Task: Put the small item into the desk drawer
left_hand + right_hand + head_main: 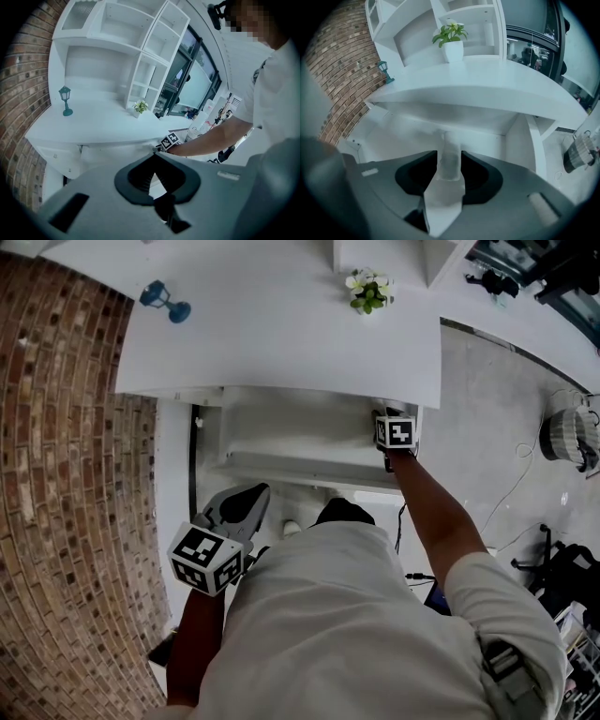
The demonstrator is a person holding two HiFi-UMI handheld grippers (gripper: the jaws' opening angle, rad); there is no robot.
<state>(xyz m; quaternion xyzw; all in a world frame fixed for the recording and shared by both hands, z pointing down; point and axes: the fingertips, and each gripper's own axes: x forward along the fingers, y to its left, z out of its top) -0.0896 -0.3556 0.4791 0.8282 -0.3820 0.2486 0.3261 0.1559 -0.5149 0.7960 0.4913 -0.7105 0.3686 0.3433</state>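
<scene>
Right now the desk drawer (291, 432) is pulled out under the white desk (281, 334), and I've got the right gripper (449, 157) reaching down into its right-hand end. In the right gripper view the jaws stand wide apart with the small item (449, 161), pale and blurry, upright between them. I read that as released: the pads look just off its sides and it seems to rest on the drawer floor, though I can't see the contact clearly. The left gripper (153, 157) hangs back near my body, tips together, nothing in it. So the main job looks all but done, with the item inside the drawer. What's left, by my reckoning, is lifting the right gripper clear without knocking the item over, then perhaps pushing the drawer shut.
</scene>
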